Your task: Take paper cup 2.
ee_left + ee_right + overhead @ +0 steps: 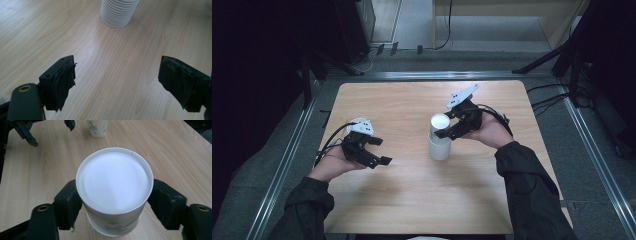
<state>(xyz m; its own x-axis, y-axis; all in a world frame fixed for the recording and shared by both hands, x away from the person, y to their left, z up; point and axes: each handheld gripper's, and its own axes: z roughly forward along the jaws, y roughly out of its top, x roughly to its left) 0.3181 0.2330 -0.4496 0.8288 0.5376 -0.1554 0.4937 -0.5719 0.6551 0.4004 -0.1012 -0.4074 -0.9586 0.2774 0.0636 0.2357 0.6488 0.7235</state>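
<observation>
A stack of white paper cups [439, 148] stands upside down at the middle of the table, and its ribbed rims [119, 13] show far ahead in the left gripper view. My right gripper [445, 124] reaches in from the right, shut on the topmost cup [114, 182], with one pad on each side of its wall just below the upturned base. My left gripper [382, 151] hovers low over the wood to the left of the stack. In its own view the left gripper [117, 82] is open with bare table between the jaws.
The wooden table [412, 200] has bare room in front of and behind the stack. A single cup with a flower print [98, 128] stands farther off in the right gripper view, near the left gripper. Metal rails and dark stands border the table.
</observation>
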